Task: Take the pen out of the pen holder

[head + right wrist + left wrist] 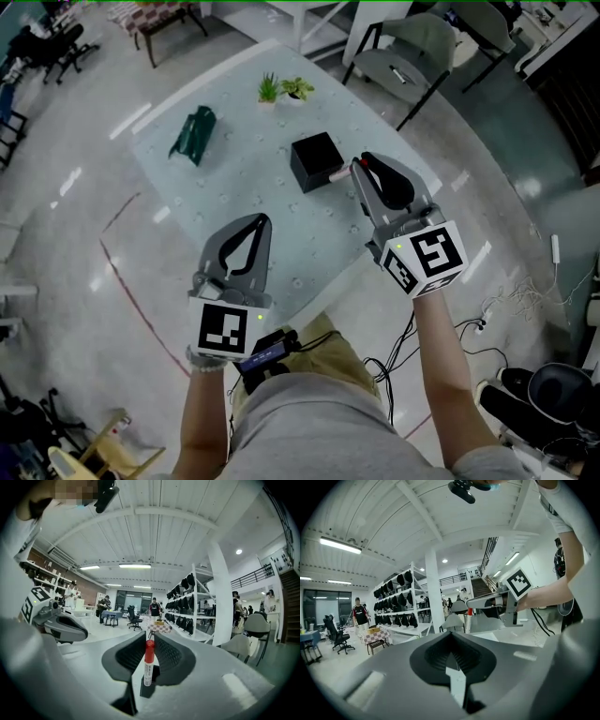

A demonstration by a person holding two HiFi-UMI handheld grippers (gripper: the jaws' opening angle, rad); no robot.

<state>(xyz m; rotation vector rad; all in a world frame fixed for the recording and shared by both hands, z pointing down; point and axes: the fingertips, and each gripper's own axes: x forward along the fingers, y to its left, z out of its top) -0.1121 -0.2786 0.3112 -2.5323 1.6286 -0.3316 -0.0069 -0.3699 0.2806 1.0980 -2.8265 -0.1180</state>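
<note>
Pen: red-capped, white-barrelled pen (pixel 148 663), already clear of the holder and carried in the air above the near right edge of the desk (pixel 234 187).
Handling: likely light, stiff and smooth. The round barrel could swivel or slip between pads, so mid-barrel below the cap looks the safest hold, since a cap gripped alone might pull off.
Right gripper: right gripper (pixel 149 641) clamped on the pen's barrel, cap end upward in the right gripper view.
Left gripper: left gripper (pixel 451 637) has its jaws together with nothing between them.
Pen holder: black box (pixel 316 161) near the desk's middle, just beside the right gripper's tip. Its top is dark, so its contents cannot be told.
Others: two potted plants (pixel 269 89) at the far corner, and a green thing (pixel 194 134) near the left edge.
</note>
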